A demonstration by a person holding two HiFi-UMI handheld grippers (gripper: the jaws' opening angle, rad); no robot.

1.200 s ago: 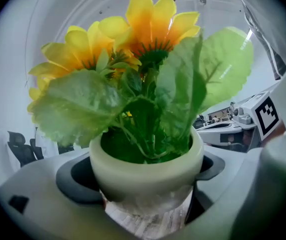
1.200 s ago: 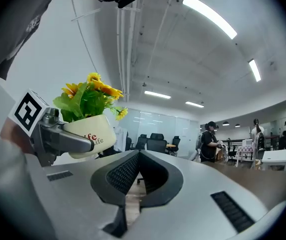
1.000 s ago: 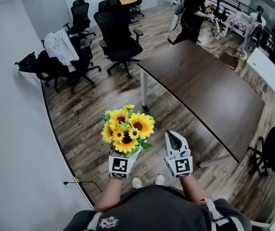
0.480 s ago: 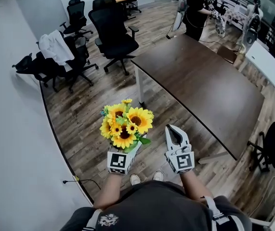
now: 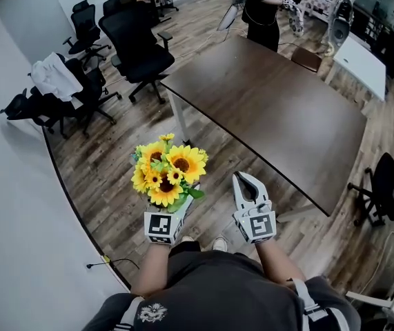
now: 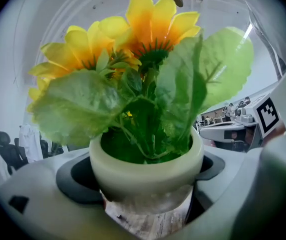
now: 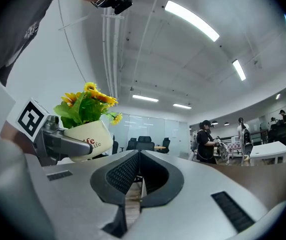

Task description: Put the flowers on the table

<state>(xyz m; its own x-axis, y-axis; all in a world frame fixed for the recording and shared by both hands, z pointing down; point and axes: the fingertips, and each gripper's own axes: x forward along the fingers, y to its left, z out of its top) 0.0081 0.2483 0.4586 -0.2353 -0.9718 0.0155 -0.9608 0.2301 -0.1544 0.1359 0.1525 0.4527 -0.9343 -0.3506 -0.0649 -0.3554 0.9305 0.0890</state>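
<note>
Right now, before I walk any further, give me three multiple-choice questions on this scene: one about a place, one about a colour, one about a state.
1. Where is the flower pot?
A. On a chair seat
B. Between the jaws of the left gripper
C. On the floor

2. What colour are the flower petals?
A. Red
B. Yellow
C. Blue

3. How do the jaws of the right gripper stand?
A. Together, on nothing
B. Wide apart
C. Closed on the pot

Answers:
1 B, the left gripper view shows the pot wedged between its jaws.
2 B, every bloom is yellow around a dark centre.
3 A, the right gripper view shows the jaws meeting with nothing between them.
</note>
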